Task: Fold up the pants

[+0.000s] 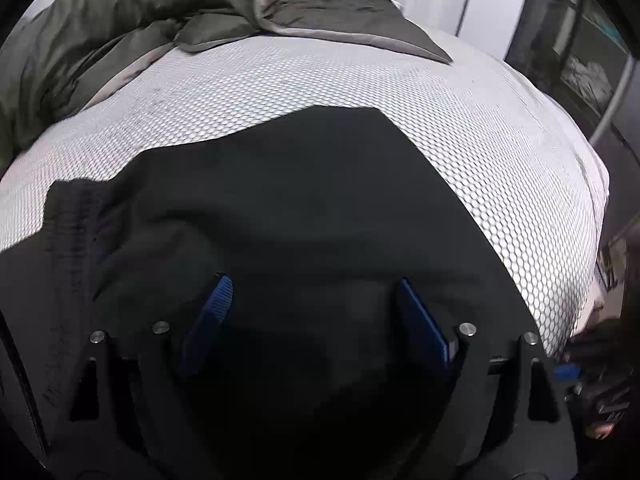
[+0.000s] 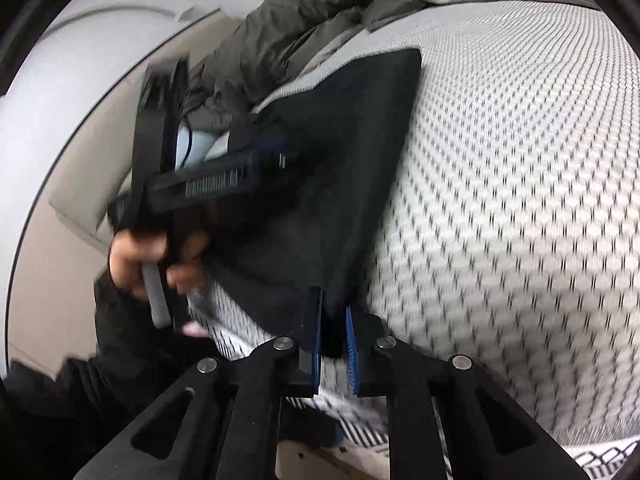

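The black pants lie spread on a bed with a white honeycomb-patterned cover. My left gripper is open, its blue-padded fingers wide apart just above the pants, nothing between them. In the right wrist view the pants lie as a folded dark slab on the cover. My right gripper is shut on the near edge of the pants. The left gripper shows there too, held by a hand over the far left of the pants.
A dark olive duvet is bunched along the far side of the bed, also in the right wrist view. The bed's edge drops off on the right, with dark furniture beyond. A white wall lies left.
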A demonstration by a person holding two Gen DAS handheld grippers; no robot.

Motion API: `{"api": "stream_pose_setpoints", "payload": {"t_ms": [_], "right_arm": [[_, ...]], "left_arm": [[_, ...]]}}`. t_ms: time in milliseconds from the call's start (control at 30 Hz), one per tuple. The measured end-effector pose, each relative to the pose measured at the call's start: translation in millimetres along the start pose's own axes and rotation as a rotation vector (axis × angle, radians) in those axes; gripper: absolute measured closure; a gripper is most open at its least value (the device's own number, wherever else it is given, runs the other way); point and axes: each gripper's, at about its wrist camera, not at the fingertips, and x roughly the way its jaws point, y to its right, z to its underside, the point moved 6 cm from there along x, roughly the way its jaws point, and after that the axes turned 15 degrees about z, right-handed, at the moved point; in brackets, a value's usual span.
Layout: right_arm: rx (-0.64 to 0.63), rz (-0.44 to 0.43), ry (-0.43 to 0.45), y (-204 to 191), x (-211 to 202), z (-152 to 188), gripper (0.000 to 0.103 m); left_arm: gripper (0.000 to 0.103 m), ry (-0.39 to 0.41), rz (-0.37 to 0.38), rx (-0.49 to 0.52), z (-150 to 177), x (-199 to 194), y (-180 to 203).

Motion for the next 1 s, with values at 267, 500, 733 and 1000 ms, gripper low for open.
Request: {"api": "stream_pose_setpoints", "payload": {"t_ms": [267, 500, 733, 1000], "right_arm": [[0.057, -0.024, 0.133, 12.8, -28.2, -42.4, 0.050], [0.062, 0.040, -0.004, 14.3, 23.9, -58.5, 0.067], [0.103, 0.105, -0.026, 28.7, 77.2, -133.2, 0.083], [-0.114, 0.357, 0.035, 22.7, 123.2, -217.1, 0.085]], "left_arm": [[0.012, 0.032, 0.073, 0.175, 39.7, -26.1, 71.6], [0.011, -0.042, 0.002, 0.228, 67.0, 2.0, 87.7], [0.010, -0.055, 0.038, 0.201, 72.3, 7.1, 80.2], [0.010, -0.041, 0.097, 0.198, 76.2, -1.3, 74.8]]}}
